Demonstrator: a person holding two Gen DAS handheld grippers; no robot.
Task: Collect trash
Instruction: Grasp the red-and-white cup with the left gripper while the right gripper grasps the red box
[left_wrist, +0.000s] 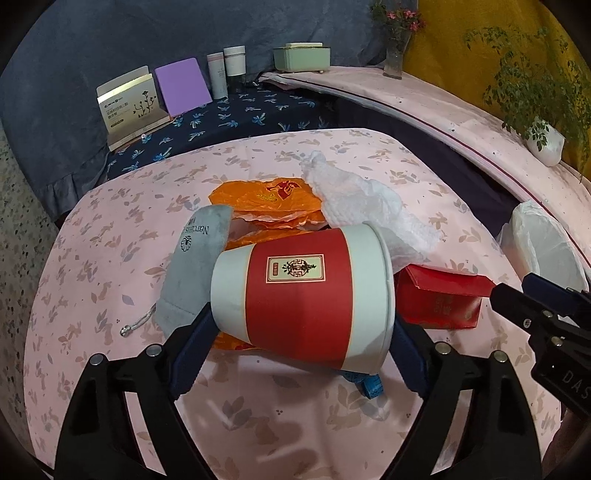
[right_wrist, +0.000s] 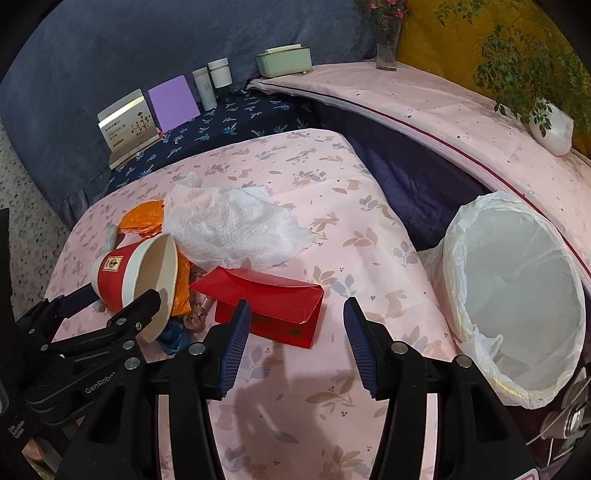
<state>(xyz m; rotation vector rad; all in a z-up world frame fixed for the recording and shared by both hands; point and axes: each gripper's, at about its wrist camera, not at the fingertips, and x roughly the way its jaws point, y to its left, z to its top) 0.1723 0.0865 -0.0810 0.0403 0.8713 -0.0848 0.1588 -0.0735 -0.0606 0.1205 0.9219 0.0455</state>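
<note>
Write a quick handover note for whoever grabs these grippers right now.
Left gripper: shut on the paper cup, which lies on its side.
Right gripper: open, holding nothing, just short of the red box.
On the table: white tissue, orange bag, grey pouch.
Lined bin at the right looks empty.
Left to do: bin the cup, then the rest.

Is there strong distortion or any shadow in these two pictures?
Left wrist view: fisheye bends the table edge into a curve; the paper cup looks sharp.
Right wrist view: black vignette fills the corners, a soft shadow lies under the right gripper, and the lined bin bulges sideways.
</note>
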